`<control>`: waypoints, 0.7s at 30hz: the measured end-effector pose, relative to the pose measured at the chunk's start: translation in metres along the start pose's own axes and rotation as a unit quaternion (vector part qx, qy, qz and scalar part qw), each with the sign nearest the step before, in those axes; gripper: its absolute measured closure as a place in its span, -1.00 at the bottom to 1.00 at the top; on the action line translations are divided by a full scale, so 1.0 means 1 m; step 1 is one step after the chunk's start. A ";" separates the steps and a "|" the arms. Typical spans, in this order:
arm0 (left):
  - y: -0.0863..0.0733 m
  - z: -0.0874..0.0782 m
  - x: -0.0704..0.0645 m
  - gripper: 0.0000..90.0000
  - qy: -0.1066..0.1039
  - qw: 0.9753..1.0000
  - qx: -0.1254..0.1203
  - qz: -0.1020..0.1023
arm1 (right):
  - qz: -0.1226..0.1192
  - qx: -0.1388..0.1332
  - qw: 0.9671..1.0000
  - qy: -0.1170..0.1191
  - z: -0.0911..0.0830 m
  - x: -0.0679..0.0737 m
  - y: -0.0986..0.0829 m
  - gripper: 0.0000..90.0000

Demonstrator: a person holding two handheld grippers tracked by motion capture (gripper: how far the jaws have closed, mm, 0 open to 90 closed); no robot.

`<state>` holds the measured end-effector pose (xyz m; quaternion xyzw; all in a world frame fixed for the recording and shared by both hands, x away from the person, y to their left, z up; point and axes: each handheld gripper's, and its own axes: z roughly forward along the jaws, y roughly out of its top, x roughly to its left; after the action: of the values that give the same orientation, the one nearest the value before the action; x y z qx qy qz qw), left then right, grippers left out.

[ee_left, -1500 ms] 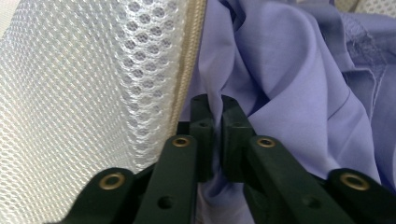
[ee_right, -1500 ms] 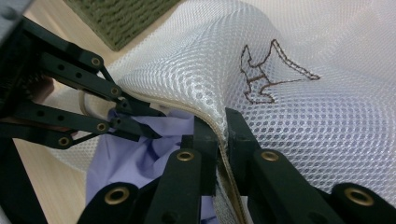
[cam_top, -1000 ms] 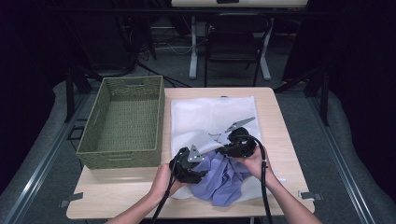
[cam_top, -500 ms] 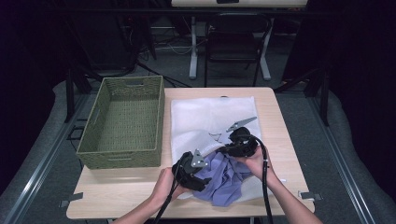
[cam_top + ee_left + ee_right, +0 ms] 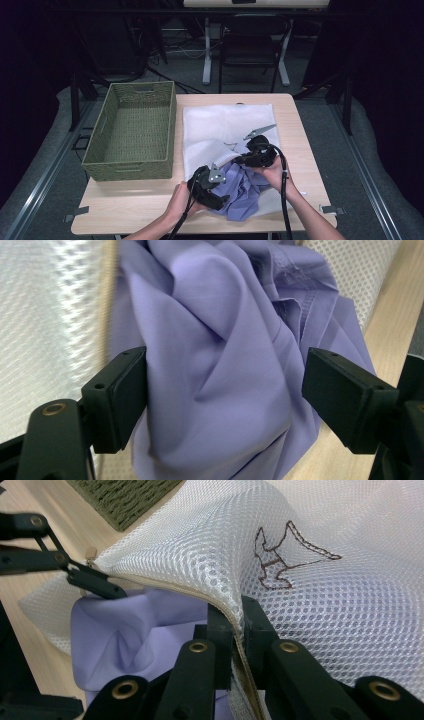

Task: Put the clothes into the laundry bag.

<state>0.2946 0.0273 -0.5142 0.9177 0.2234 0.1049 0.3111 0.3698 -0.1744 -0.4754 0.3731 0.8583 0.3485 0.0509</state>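
My right tongs (image 5: pixel 238 625) pinch the mesh bag's (image 5: pixel 320 525) zipped edge; my left tongs (image 5: pixel 225 385) gape wide around the purple cloth (image 5: pixel 215 340), basket (image 5: pixel 131 131) beside.

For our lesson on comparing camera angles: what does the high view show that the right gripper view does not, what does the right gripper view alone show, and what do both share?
The high view alone gives the whole table, the person's hands, and the green basket as an open, hollow shape. The right gripper view alone shows the right claw shut on the zipper edge of the white mesh bag, and a brown stitched figure on the mesh. Both show the mesh bag, the purple cloth at its opening, the left claw, and some basket weave.
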 end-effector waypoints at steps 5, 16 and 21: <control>0.001 0.014 0.000 -0.27 0.014 1.000 0.012 0.001 | -0.007 0.006 1.000 -0.004 0.003 0.002 0.000 0.90; 0.013 0.031 0.006 0.90 0.044 0.999 -0.008 0.028 | -0.005 0.007 1.000 -0.002 0.000 0.004 -0.001 0.91; 0.018 0.035 0.019 0.91 0.094 0.995 -0.023 0.025 | 0.001 -0.001 1.000 0.007 -0.003 -0.003 0.001 0.91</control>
<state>0.3291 0.0055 -0.5292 0.9018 0.2264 0.2033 0.3069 0.3715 -0.1774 -0.4726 0.3714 0.8581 0.3519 0.0445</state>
